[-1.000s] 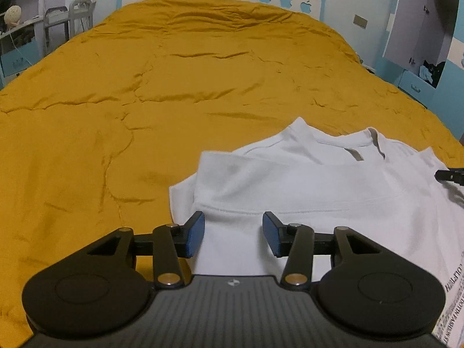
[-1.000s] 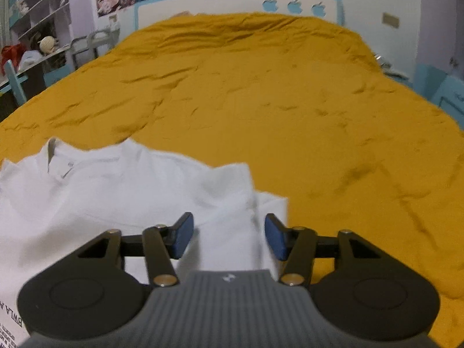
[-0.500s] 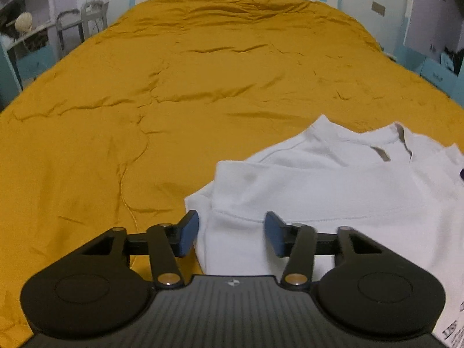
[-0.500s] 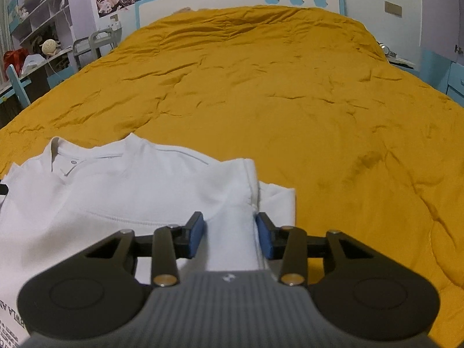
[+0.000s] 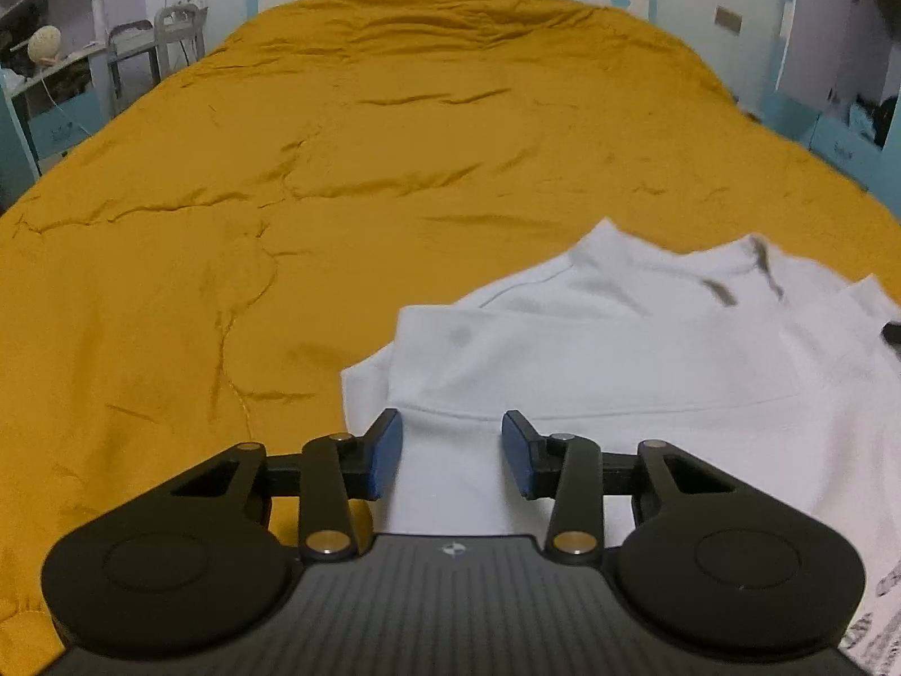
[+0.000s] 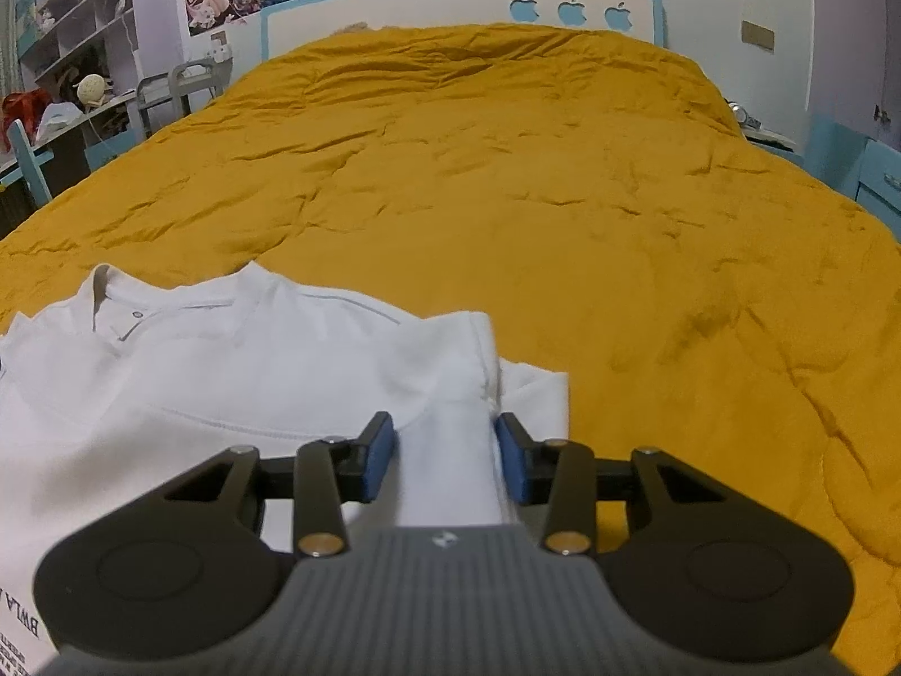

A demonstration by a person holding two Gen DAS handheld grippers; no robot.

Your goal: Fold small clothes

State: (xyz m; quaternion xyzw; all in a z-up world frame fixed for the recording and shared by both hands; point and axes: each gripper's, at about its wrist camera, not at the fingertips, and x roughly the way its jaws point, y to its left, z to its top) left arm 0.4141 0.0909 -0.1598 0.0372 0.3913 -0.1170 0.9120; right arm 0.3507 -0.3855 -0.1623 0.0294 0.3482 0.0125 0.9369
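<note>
Soft white cotton shirt (image 5: 591,349) lies flat on the rumpled mustard quilt (image 5: 338,169) at the bed's near edge. Left tool (image 5: 452,453) has just been closing, pads spread over cloth; right tool (image 6: 445,453) pinches a bunched fold.

Bed surface, both wrist views.
Wide bed under a wrinkled mustard-yellow quilt (image 5: 394,169); a white cotton T-shirt (image 6: 225,383) with folded-in sleeves lies flat at its near edge.
</note>
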